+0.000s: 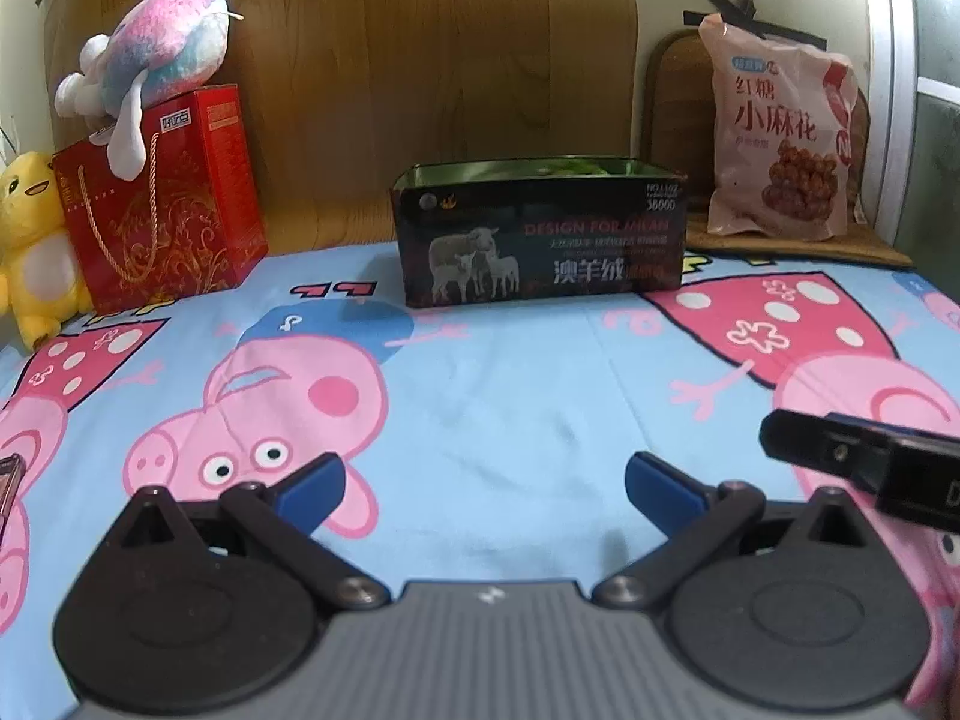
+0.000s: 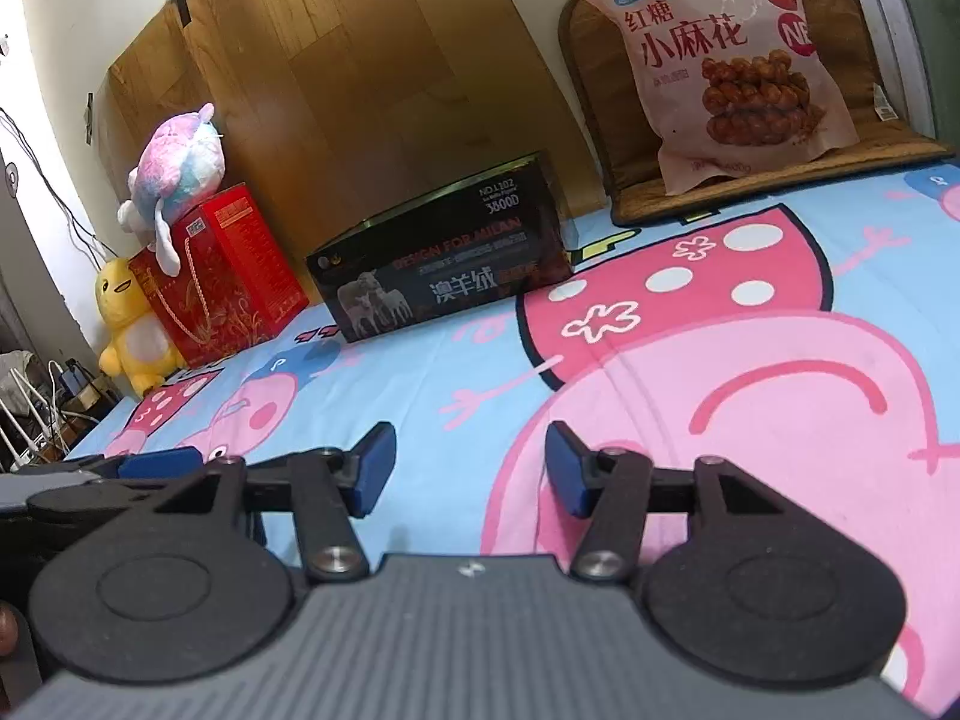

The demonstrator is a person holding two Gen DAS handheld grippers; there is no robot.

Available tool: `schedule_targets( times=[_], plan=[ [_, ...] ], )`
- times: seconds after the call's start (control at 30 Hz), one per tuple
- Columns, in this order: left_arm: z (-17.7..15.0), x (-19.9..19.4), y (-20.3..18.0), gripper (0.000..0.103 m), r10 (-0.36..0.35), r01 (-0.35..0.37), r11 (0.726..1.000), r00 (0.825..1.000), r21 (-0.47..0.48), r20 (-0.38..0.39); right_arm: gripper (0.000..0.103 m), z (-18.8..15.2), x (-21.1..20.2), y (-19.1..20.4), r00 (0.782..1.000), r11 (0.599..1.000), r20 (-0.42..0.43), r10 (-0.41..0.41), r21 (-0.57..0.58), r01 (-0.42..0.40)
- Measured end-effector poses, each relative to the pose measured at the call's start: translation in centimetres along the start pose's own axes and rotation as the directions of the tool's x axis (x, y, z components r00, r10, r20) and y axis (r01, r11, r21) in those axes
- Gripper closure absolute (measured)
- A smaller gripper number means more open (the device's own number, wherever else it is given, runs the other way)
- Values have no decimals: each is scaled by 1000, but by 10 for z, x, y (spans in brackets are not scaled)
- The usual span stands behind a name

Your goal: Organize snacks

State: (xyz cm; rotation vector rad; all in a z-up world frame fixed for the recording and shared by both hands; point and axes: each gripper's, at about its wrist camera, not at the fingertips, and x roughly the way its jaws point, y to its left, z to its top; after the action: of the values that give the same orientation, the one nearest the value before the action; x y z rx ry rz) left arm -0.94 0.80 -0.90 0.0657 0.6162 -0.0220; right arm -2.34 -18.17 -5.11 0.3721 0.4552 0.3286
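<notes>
While hovering over the cartoon-pig bedsheet, left gripper sat released, blue pads wide apart, nothing between them. Right gripper likewise spread and empty, just beside the left one. Seen only from the left wrist: open top of the dark sheep-printed box, something green inside, too dim to name. Seen only from the right wrist: cables on the far left off the bed. Farther out, pink snack bag stood upright against a brown cushion, far right, apart from the box. Far left: red gift bag, pastel plush atop, yellow plush beside.
</notes>
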Motion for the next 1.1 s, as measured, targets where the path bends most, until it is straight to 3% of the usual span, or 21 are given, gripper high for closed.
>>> schedule_targets(
  times=[0.33,0.57,0.73,1.1],
  plan=[
    [-4,1,-2,0,36,-36,999,999,17,10,44,0,0,0,1000,1000,0,0,1,0],
    [-7,-2,-14,0,129,-132,987,991,92,38,42,0,0,0,1000,1000,0,1,1,-1],
    [-5,-5,-14,0,95,-97,991,995,89,26,42,0,0,0,1000,1000,0,1,2,-1],
    [-4,-6,-12,0,101,-102,992,995,72,8,42,0,0,0,1000,1000,1,1,2,-1]
  ],
)
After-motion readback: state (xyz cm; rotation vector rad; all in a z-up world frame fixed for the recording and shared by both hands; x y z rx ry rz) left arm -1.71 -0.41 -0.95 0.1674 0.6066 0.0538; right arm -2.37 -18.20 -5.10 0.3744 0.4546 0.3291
